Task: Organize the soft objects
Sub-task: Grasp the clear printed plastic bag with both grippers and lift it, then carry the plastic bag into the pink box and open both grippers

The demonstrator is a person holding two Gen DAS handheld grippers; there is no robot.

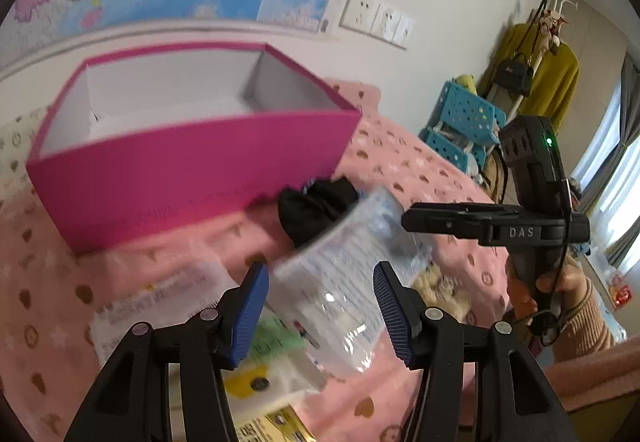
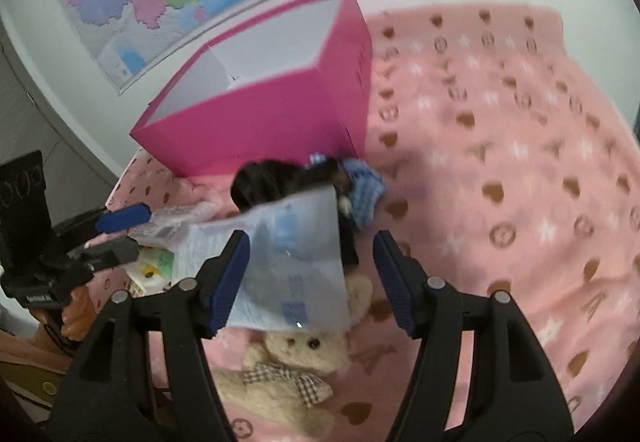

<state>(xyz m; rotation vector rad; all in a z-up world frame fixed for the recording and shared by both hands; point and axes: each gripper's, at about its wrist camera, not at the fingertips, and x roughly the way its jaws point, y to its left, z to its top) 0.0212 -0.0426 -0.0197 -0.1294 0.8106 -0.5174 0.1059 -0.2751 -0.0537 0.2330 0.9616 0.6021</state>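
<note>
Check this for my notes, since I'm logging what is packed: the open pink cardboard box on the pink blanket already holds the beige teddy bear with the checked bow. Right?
Not quite. The open pink cardboard box shows only its bare white inside; the beige teddy bear with the checked bow lies on the pink blanket, partly under a clear plastic packet. The right wrist view shows this.

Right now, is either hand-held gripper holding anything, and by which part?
Nothing is held. The left hand-held gripper and right hand-held gripper both stand open over the clear plastic packet, pads not pressing it.

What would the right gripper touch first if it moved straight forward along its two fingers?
Probably the clear plastic packet with blue print, lying between the open right gripper fingers over the beige teddy bear. Depth is uncertain.
</note>
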